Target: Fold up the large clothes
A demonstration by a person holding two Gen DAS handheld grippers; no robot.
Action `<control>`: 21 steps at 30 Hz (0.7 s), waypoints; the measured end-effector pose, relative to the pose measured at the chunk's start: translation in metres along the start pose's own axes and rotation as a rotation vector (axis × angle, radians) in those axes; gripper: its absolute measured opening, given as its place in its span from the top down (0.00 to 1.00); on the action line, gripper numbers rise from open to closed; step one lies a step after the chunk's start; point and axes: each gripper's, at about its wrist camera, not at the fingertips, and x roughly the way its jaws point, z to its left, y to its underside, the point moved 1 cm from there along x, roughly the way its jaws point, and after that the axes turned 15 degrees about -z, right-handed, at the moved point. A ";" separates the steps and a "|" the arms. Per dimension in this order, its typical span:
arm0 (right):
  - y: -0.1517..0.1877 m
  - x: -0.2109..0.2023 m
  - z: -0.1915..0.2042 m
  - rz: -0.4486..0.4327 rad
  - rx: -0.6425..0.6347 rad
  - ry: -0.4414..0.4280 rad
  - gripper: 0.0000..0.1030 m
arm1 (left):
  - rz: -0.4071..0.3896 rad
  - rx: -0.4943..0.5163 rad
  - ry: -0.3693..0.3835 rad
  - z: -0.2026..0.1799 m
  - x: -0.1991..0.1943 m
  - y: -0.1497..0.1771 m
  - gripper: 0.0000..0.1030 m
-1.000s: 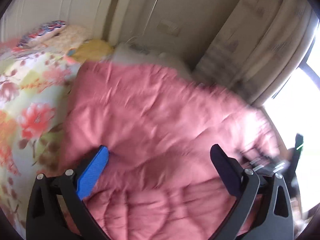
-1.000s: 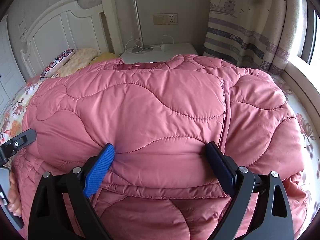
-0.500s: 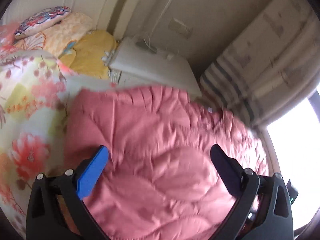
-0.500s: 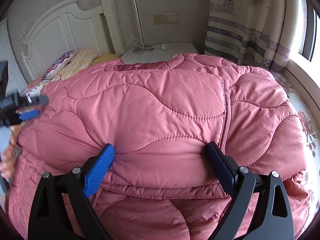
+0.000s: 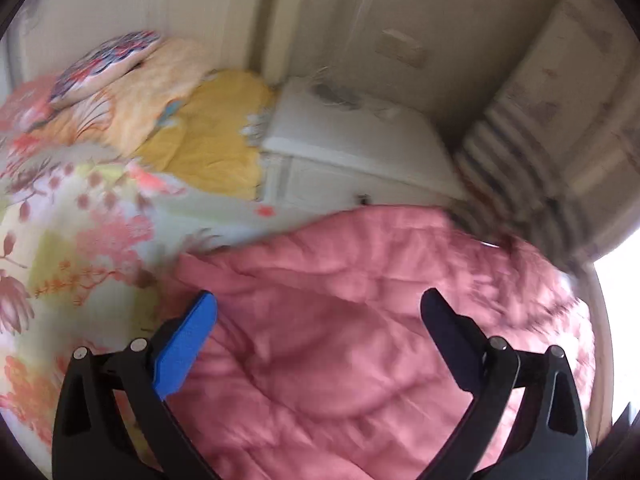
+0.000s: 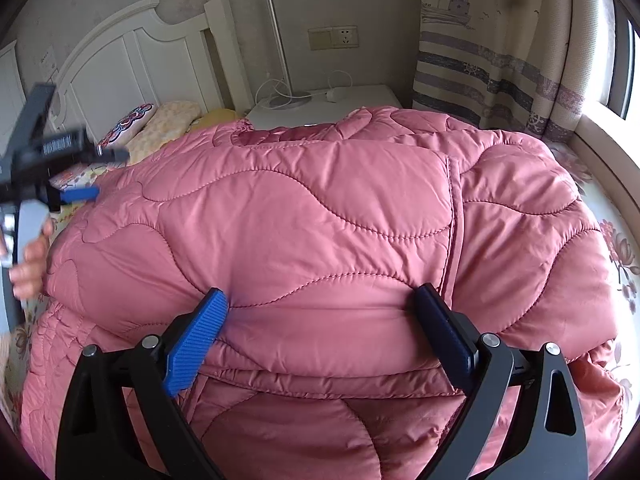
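A large pink quilted coat lies folded on the bed and fills the right wrist view. It also shows blurred in the left wrist view. My right gripper is open, its fingers resting against the front fold of the coat, holding nothing. My left gripper is open and empty, raised above the coat's left edge. It also appears at the left of the right wrist view, held by a hand.
The floral bedsheet lies left of the coat, with pillows and a yellow cloth by the white headboard. A white nightstand with a lamp and cable stands beyond. A striped curtain and window are at right.
My left gripper has lifted and moved up and away along the coat's left side, now looking toward the pillows and nightstand. The right gripper and coat have stayed still.
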 end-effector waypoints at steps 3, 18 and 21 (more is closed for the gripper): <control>0.000 0.000 0.001 0.000 0.002 -0.001 0.11 | 0.030 0.012 -0.020 0.007 0.024 0.009 0.02; 0.000 0.000 -0.001 -0.002 0.008 -0.019 0.11 | -0.050 0.337 -0.037 -0.096 0.007 0.056 0.02; 0.000 0.000 -0.001 -0.003 0.012 -0.021 0.11 | -0.096 0.266 -0.052 -0.085 -0.030 0.053 0.02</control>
